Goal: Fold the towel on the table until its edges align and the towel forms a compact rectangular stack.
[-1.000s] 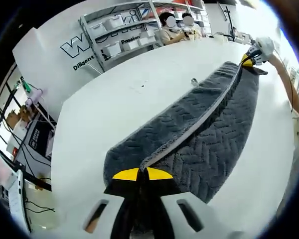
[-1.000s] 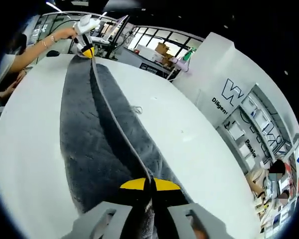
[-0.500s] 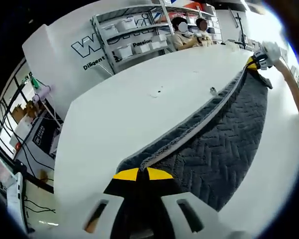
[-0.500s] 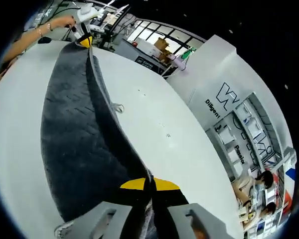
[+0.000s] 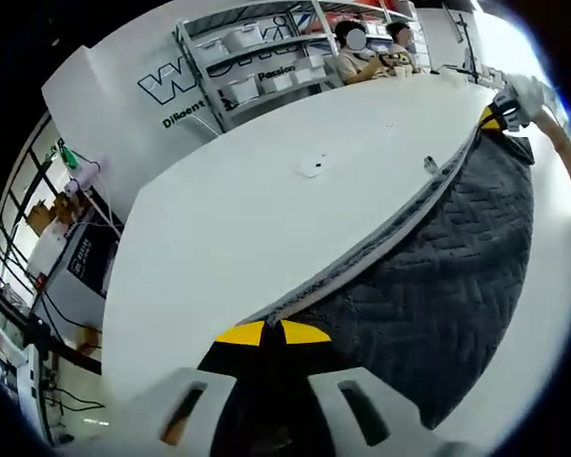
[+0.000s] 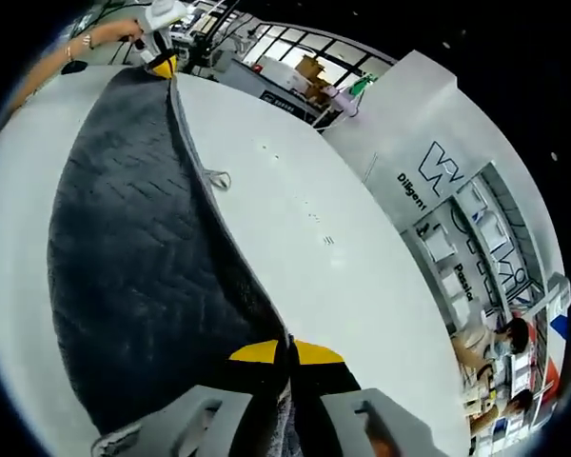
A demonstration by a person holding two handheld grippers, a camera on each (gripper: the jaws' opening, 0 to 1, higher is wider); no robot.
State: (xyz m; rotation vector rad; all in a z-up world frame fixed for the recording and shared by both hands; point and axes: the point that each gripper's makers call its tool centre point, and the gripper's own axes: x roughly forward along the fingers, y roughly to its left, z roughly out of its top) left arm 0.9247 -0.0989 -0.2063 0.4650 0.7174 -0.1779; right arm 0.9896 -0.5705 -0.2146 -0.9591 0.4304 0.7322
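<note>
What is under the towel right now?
The white table shows beside the grey towel and past its edges. Both the left gripper and the right gripper pinch its edge. Whatever lies directly beneath the cloth is covered.

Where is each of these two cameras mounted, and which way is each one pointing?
Left gripper view: rides on the left tongs, looking along the grey towel they pinch, toward the right tongs at its far end; a bare forearm shows behind those.
Right gripper view: rides on the right tongs, looking back along the towel toward the left tongs, held by a hand with a wrist bracelet.
Shared: the towel stretched between both tongs, the white table, and the white wall with dark lettering.
</note>
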